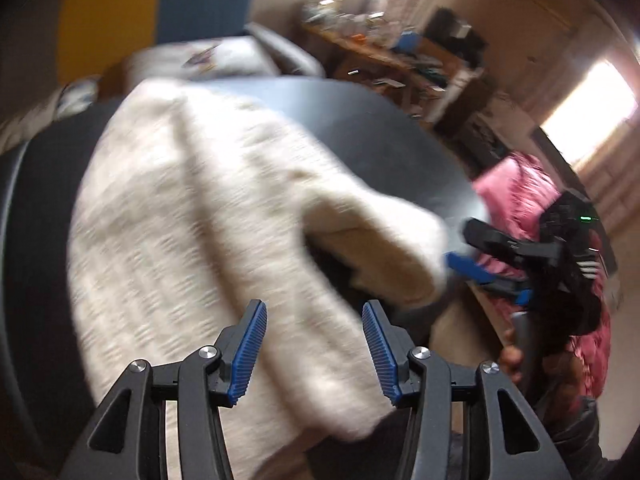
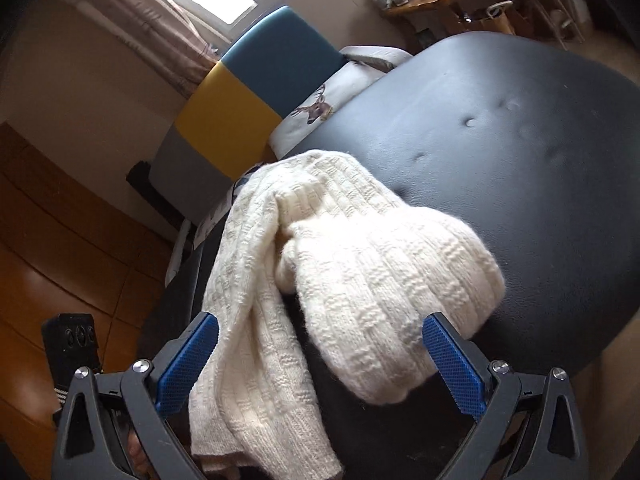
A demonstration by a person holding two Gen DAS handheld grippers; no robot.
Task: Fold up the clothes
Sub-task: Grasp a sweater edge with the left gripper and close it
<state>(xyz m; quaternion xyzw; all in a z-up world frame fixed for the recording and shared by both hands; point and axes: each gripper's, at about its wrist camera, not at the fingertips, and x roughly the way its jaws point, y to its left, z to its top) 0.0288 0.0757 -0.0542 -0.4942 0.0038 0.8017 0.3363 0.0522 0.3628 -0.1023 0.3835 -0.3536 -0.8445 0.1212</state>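
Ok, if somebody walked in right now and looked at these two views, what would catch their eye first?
Probably the cream knitted sweater, lying crumpled and unfolded on the black padded surface, with part of it hanging over the near edge. Next, the blue-padded right gripper, standing open around the sweater's nearer folds, and the left gripper, also open above the knit. Behind sits a yellow and blue chair.
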